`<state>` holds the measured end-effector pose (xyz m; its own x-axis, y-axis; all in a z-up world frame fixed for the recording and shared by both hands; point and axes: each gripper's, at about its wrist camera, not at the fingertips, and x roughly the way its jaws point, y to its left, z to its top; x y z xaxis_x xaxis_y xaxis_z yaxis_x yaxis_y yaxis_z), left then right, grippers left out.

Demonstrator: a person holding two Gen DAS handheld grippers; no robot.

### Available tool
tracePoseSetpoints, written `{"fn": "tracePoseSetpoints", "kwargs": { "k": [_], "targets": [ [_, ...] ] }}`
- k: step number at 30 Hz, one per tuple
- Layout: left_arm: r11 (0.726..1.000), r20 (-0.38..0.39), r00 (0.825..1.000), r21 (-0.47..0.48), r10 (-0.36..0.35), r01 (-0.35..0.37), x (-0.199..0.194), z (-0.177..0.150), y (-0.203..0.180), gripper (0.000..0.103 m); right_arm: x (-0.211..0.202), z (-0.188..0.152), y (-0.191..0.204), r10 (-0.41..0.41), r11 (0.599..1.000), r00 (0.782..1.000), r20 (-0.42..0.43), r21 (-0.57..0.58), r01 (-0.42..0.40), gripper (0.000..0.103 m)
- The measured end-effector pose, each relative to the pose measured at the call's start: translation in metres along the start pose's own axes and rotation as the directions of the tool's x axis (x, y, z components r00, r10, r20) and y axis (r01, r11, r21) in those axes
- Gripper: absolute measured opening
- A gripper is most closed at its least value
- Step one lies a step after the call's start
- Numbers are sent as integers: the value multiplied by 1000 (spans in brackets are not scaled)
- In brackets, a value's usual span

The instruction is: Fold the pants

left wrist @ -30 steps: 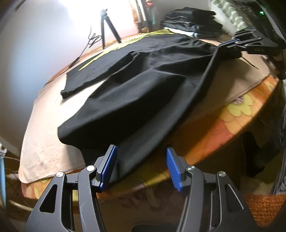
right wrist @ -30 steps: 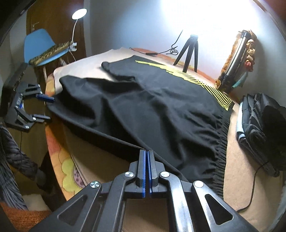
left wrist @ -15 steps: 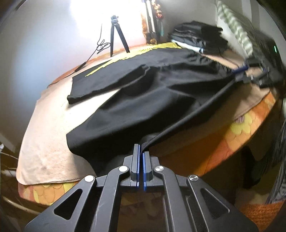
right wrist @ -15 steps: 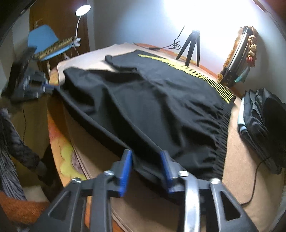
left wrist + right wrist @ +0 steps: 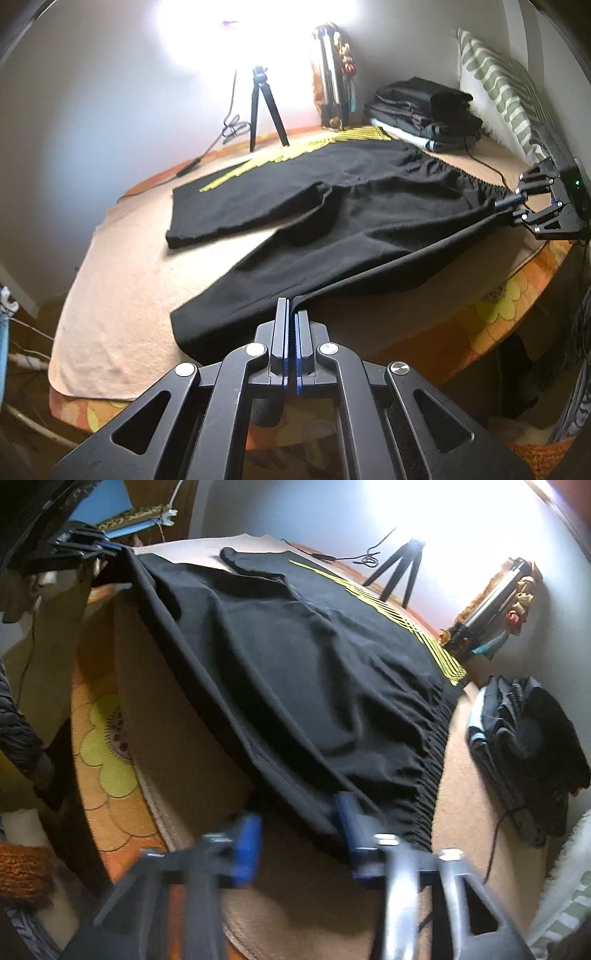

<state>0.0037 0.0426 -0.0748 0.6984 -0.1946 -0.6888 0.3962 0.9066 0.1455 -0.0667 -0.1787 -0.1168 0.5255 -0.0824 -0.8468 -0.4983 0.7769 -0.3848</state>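
The left gripper (image 5: pixel 290 325) has its blue-padded fingers (image 5: pixel 280 332) pressed together. The right gripper (image 5: pixel 299 834) is blurred, its fingers spread wide apart.

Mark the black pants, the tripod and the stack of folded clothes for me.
black pants (image 5: pixel 369 225): left wrist view, the seat area between the legs.
tripod (image 5: pixel 263 107): left wrist view, the top of its legs.
stack of folded clothes (image 5: pixel 424 110): left wrist view, its dark front side.

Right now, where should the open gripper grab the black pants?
Grab the waistband corner nearest the right gripper, coming in from the table's front edge. That corner sits between its open jaws, and the left gripper pinches the same side edge at the leg end.
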Motion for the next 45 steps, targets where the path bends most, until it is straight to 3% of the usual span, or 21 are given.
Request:
{"fn": "tracePoseSetpoints", "kwargs": {
  "k": [4, 9, 14, 30, 38, 45],
  "targets": [
    [1000, 55, 998, -9, 27, -27, -14, 8, 6, 1, -20, 10, -4, -31, 999, 997, 76, 29, 29, 1],
    [998, 97, 994, -47, 49, -45, -21, 23, 22, 1, -57, 31, -18, -116, 990, 971, 211, 101, 96, 0],
    [997, 122, 990, -31, 77, -74, -17, 43, 31, 1, -69, 59, -30, -174, 982, 947, 271, 118, 147, 0],
    [983, 198, 964, 13, 176, -182, 23, 125, 83, 1, -35, 139, -107, -250, 967, 930, 269, 121, 225, 0],
    [976, 175, 963, 33, 205, -214, 68, 149, 106, 1, 14, 180, -139, -272, 962, 938, 213, 101, 255, 0],
    [975, 107, 970, 25, 218, -222, 113, 156, 130, 1, 65, 202, -158, -277, 960, 949, 152, 86, 266, 0]
  ]
}}
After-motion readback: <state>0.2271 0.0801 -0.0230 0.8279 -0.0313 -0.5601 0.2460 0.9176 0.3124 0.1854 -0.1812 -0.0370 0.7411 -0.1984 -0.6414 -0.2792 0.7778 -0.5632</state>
